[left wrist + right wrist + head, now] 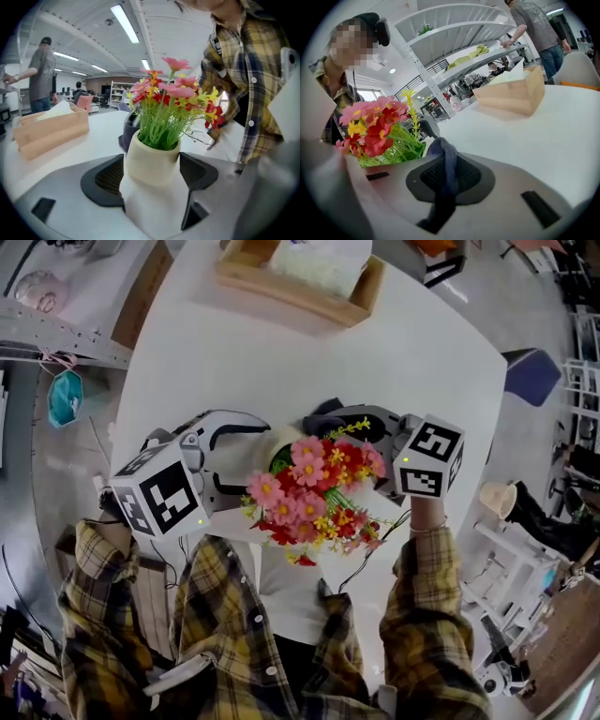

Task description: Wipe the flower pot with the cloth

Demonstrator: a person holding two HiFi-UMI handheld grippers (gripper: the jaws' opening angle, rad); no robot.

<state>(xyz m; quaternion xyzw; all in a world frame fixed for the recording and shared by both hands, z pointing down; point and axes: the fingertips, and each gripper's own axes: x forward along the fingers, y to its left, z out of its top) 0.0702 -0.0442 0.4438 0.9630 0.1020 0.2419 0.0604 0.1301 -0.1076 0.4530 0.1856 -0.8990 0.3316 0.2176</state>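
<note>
Closest to the camera in the head view is the person's yellow plaid shirt, with a sleeve running out to each hand. The left tool carries a cube with black-and-white square markers, and the right tool carries one like it. These markers are the only print that can be made out.

The left tool grips the flower pot, with its two dark pads pressed against the pot's cream sides. The pot stands upright between them. It holds green stems topped with pink, red and yellow flowers. From the head view the flowers cover most of the pot, which sits between the two tools near the person's edge of the white surface. Whether its base rests on that surface cannot be told.

The right tool is closed on the cloth, a dark blue fold that runs up between its pads. The flowers stand just to that tool's left. In the head view the cloth lies just beside the pot's far side, though contact cannot be made out.

Farther across the surface is a wooden box holding something white. It is well apart from the pot. Beyond it, the right gripper view shows white shelves and a standing person in a grey shirt.
</note>
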